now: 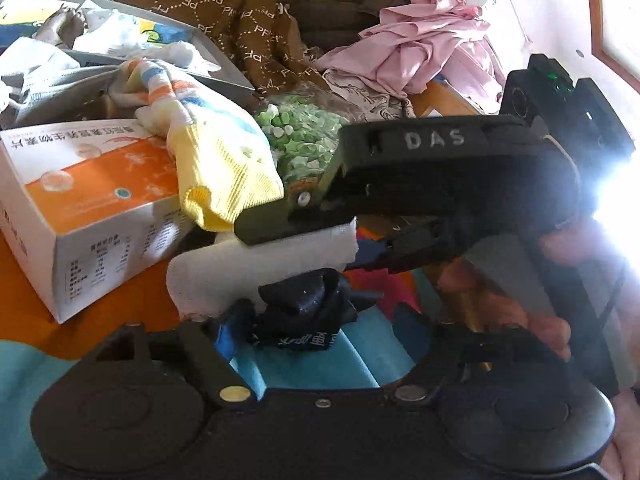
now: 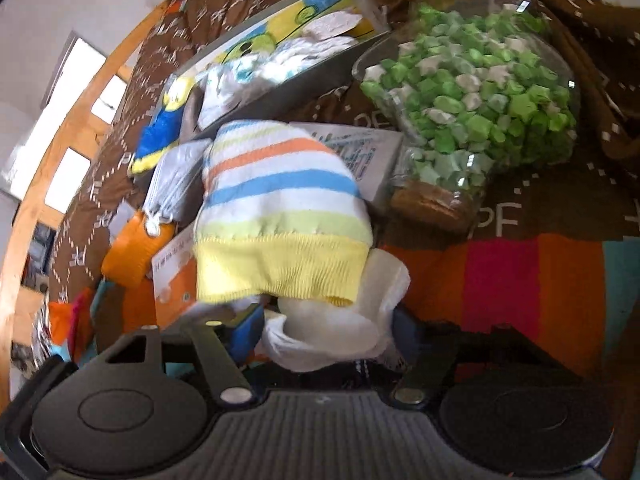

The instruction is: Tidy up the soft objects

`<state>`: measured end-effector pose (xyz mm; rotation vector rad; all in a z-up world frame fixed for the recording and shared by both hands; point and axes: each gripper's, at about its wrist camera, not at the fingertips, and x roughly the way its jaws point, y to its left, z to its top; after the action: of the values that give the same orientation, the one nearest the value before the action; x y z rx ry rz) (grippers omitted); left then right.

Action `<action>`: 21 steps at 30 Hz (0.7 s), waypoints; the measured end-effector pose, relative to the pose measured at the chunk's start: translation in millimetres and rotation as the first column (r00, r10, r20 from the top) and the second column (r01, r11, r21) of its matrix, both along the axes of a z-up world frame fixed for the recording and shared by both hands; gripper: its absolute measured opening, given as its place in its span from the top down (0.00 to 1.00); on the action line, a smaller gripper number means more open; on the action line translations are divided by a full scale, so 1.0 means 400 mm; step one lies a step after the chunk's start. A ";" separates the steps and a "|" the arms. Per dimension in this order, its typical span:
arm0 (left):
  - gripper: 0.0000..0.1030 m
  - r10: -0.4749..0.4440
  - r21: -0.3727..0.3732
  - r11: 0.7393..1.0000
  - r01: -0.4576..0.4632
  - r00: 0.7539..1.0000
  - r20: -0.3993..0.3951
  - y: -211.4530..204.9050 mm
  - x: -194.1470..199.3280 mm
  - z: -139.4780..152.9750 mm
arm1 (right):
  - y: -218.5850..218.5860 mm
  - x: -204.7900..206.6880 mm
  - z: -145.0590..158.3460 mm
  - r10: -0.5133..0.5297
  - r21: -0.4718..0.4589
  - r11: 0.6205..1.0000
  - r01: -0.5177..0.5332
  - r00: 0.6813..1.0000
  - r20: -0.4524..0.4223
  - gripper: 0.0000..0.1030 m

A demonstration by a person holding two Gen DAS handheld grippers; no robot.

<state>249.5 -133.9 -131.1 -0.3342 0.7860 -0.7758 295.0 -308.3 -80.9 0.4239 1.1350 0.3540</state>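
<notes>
Pick-up step: left claw (image 1: 328, 334) open astride black sock (image 1: 304, 300); right claw (image 2: 326, 322) around white cloth (image 2: 380, 280), grip untellable; next, close both firmly.

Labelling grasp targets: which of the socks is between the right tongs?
The plain white sock, bunched between the right tongs. The striped sock with the yellow cuff is draped over the orange box behind it; a black sock lies underneath.
</notes>
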 end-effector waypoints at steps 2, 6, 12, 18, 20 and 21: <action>0.29 0.001 0.013 1.000 -0.001 1.000 0.013 -0.003 -0.003 0.000 | 0.014 -0.003 0.000 0.032 -0.029 0.999 -0.032 0.999 0.005 0.33; 0.40 0.021 0.025 0.999 -0.022 1.000 0.011 0.002 0.000 -0.006 | 0.022 -0.009 0.003 0.045 -0.068 0.997 -0.044 0.999 0.014 0.42; 0.54 0.044 0.048 0.998 -0.045 0.999 0.009 0.010 -0.002 -0.008 | 0.017 -0.015 0.003 0.042 -0.107 0.994 -0.039 0.999 0.023 0.64; 0.66 0.062 0.068 0.996 -0.063 0.998 0.004 0.020 -0.008 -0.004 | 0.009 -0.018 0.000 0.027 -0.114 0.993 -0.024 0.999 0.023 0.80; 0.71 0.067 0.074 0.995 -0.067 0.998 0.004 0.023 -0.014 -0.002 | 0.004 -0.019 -0.001 0.017 -0.110 0.994 -0.014 1.000 0.022 0.81; 0.73 0.068 0.082 0.994 -0.068 0.998 0.008 0.024 -0.018 0.000 | 0.002 -0.020 -0.002 0.014 -0.110 0.994 -0.011 1.000 0.023 0.82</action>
<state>242.1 -124.2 -130.9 -0.2840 0.7958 -0.6780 287.2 -307.5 -81.5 0.3154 1.1289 0.3051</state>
